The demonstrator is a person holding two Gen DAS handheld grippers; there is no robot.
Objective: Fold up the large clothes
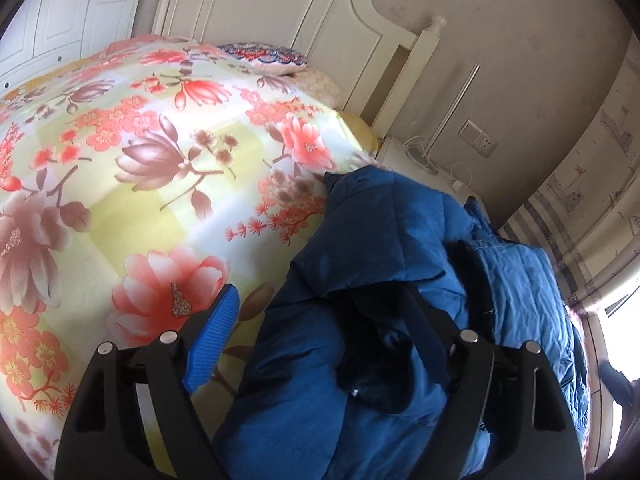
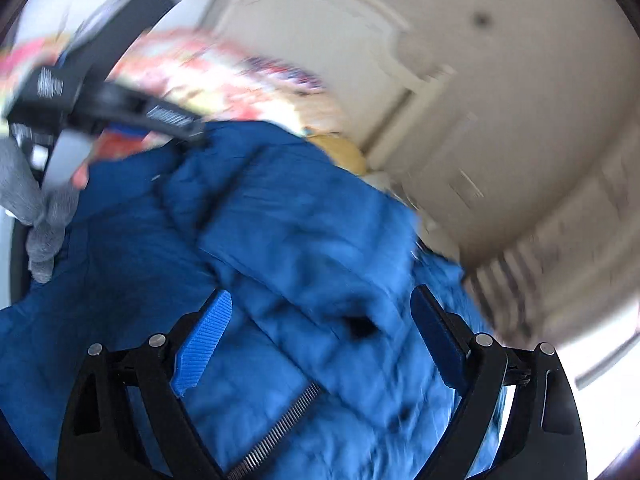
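Bedroom, mid-fold: a big blue padded jacket (image 1: 384, 280) lies bunched at the lower right of the left wrist view, on the edge of a bed with a floral cover (image 1: 132, 168), white headboard (image 1: 280, 12) at top.

L claw (image 1: 344, 320) sits over the heap with jaws apart; its blue pad at lower left hangs clear over the cover, the right-hand finger is lost in the folds, so nothing is clamped.

In the right wrist view, blurred w/ motion, a grey-gloved hand (image 2: 40, 208) at far left carries the other tool. R claw (image 2: 320, 328) is spread wide above the jacket, pads not pressing cloth; a metal spring crosses the bottom of frame.

Risks, as judged: closing on this thick bundle could catch several layers at once and drag the whole heap instead of one edge. Jacket sits near the bed's side, so a hard tug might pull it off. Fast approach by R claw could also miss the hem.
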